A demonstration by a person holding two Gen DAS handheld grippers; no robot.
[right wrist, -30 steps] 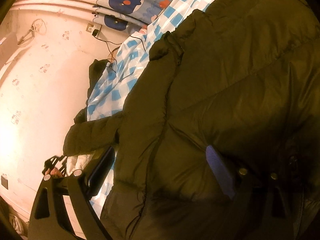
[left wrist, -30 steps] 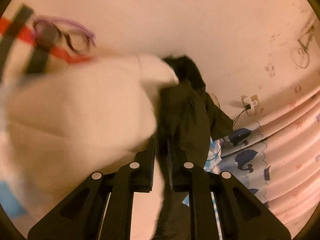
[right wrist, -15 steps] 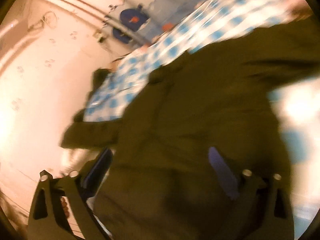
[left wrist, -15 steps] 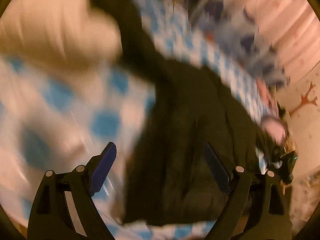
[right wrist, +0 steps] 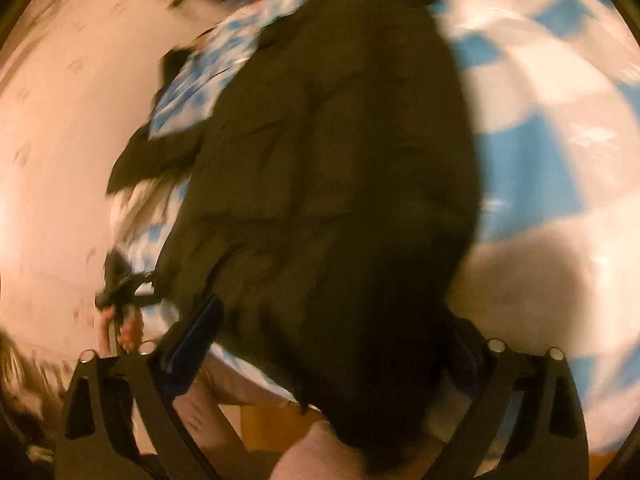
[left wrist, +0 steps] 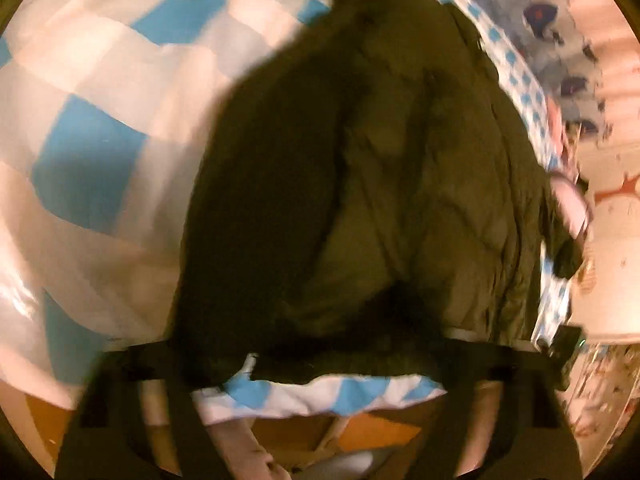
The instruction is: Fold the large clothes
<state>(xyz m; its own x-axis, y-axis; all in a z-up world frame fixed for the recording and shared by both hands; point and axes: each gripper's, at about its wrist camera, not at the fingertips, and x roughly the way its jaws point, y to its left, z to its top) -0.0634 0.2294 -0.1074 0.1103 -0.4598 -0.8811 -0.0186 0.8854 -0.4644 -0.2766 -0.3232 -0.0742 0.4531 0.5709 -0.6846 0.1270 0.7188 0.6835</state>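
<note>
A large dark olive padded jacket (left wrist: pixel 380 184) lies on a blue and white checked sheet (left wrist: pixel 100 92). My left gripper (left wrist: pixel 320 364) is open, its fingers spread wide at the jacket's near hem, close to the bed edge. In the right wrist view the same jacket (right wrist: pixel 328 184) fills the middle. My right gripper (right wrist: pixel 332 344) is open with its fingers (right wrist: pixel 196 340) spread to either side of the jacket's near end, which hangs over the bed edge. The left gripper (right wrist: pixel 120 288) shows there at the far left, held in a hand. Both views are blurred.
A pink wall (right wrist: pixel 52 152) runs along one side of the bed. Whale-print bedding (left wrist: pixel 560 24) lies at the head end. An orange-brown floor (left wrist: pixel 360 436) shows below the sheet edge. A shadow (right wrist: pixel 532 280) falls on the sheet (right wrist: pixel 560 120) beside the jacket.
My left gripper was shut on the jacket a second ago and has opened and swung down over the bed. The jacket now lies spread on the sheet. My right gripper stayed open and drew back.
</note>
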